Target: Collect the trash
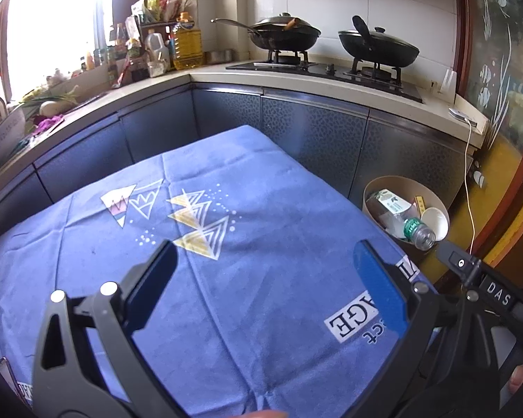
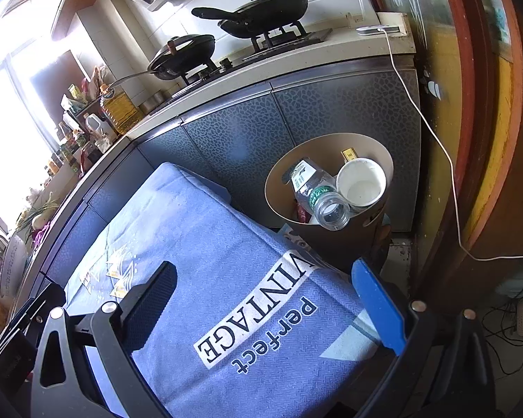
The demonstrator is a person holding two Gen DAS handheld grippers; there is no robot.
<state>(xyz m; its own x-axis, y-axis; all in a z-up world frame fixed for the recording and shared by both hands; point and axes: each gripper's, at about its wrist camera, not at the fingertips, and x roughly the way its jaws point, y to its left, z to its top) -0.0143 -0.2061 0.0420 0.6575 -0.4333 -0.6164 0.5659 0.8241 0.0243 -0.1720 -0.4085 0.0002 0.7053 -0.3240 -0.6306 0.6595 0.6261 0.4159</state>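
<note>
both claws are spread wide with nothing between the fingers. left gripper (image 1: 261,278) hangs over the blue tablecloth (image 1: 226,244), right gripper (image 2: 265,299) sits above the corner printed "perfect vintage". the trash is already in the round bin (image 2: 373,146) on the floor just beside the table corner, at about 1 o'clock from the right claw and 2 o'clock from the left one. inside it: a clear plastic bottle (image 2: 317,191) with no cap, mouth poking over the rim, a white paper cup (image 2: 361,183) touching it, and a small yellow packet (image 2: 348,155) behind. two black pans (image 1: 378,47) sit on the stove at 12 o'clock.
</note>
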